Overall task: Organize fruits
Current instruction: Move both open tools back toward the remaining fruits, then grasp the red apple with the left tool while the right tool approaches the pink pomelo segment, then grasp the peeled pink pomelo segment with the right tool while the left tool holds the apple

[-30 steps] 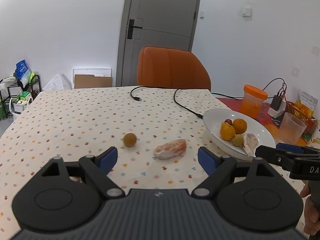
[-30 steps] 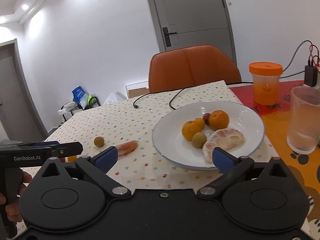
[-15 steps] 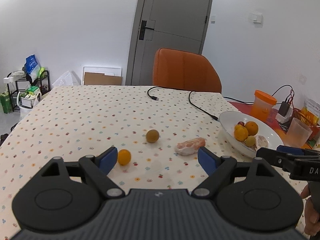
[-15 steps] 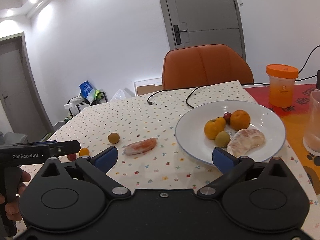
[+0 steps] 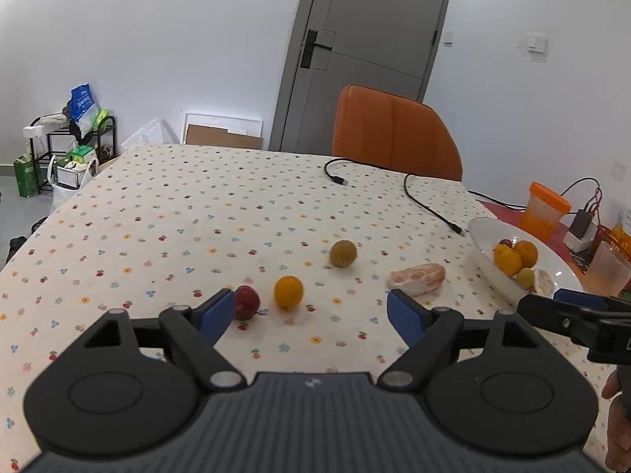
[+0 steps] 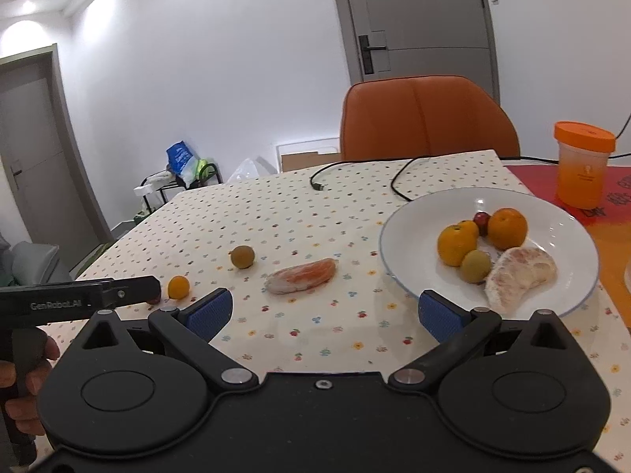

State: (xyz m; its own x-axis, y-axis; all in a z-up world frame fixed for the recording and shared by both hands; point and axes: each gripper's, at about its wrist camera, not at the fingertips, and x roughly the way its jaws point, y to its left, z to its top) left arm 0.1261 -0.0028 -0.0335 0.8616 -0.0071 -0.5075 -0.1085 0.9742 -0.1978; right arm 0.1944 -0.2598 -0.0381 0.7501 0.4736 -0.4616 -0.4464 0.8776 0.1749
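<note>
Dotted desk, four loose fruits mid-surface, my left tool (image 5: 307, 311) empty, jaws wide and narrowing, near the small plum (image 5: 247, 302): light, smooth, rolls, grip across its middle.

This was a home, a plain dining room by the look of it. The bench (image 5: 221, 213) wore a cream cloth dotted with tiny fruits and flowers, with an orange padded chair (image 5: 394, 134) pushed up at its far side. Behind stood a grey interior door (image 5: 370, 47) with a black lever handle, set in bare white walls. Off in the corner a small black rack (image 5: 71, 149) was crammed with bags and boxes. A white plate (image 6: 564, 232) of fruit and an orange-lidded tub (image 6: 581, 165) sat out, and charging cables (image 5: 426, 201) trailed across the cloth.
</note>
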